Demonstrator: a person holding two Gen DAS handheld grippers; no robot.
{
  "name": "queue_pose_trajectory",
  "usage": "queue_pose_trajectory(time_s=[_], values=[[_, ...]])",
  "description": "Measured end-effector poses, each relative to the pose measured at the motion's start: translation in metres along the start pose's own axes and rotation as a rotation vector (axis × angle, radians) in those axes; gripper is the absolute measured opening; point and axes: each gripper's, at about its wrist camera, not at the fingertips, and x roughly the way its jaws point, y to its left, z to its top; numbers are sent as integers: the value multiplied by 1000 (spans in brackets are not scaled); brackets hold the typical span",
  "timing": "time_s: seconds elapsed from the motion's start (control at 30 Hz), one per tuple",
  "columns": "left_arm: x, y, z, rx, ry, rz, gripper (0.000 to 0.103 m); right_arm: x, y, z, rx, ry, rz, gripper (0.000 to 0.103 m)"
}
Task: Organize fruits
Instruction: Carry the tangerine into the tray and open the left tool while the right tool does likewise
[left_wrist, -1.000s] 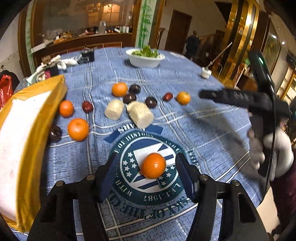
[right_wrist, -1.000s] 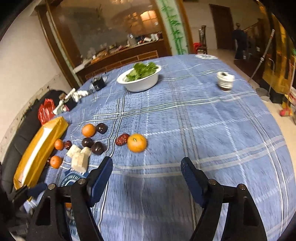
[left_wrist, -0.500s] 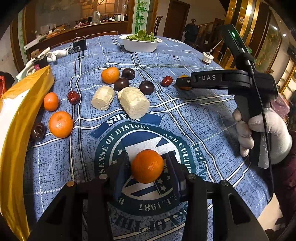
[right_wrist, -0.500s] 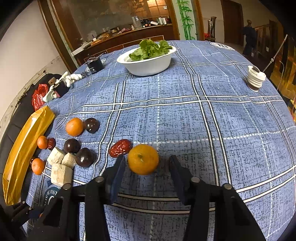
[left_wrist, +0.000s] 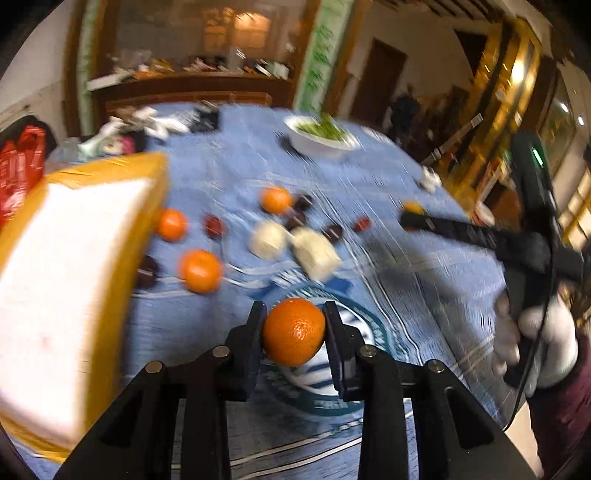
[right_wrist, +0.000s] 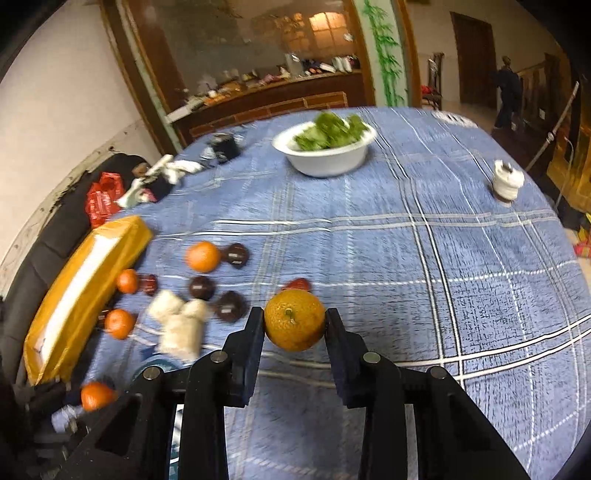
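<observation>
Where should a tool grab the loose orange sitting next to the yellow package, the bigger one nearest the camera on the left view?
Take that orange across its widest middle, coming straight down from above. It is round, so any pair of opposite sides works, but the yellow package and a dark fruit crowd its left. Set the fingers front to back, where the blue tablecloth lies bare.

A white bowl of greens (right_wrist: 325, 155) and a yellow package (right_wrist: 81, 291) sit on the blue tablecloth (right_wrist: 461, 266).

Two oranges (left_wrist: 294, 331) (right_wrist: 294, 319) clamped (one per gripper), others scattered
</observation>
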Motion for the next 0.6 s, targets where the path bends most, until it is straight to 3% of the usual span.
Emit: queue_pose_trajectory(time_s=[0.27, 0.43, 0.6], values=[[-70, 101, 9, -206, -133, 196, 30, -26, 93, -4, -147, -9, 127, 36], [-78, 154, 2, -318, -122, 269, 30, -14, 163, -6, -231, 29, 245, 37], [-72, 177, -9, -367, -82, 280, 30, 10, 226, -10, -298, 86, 328, 37]])
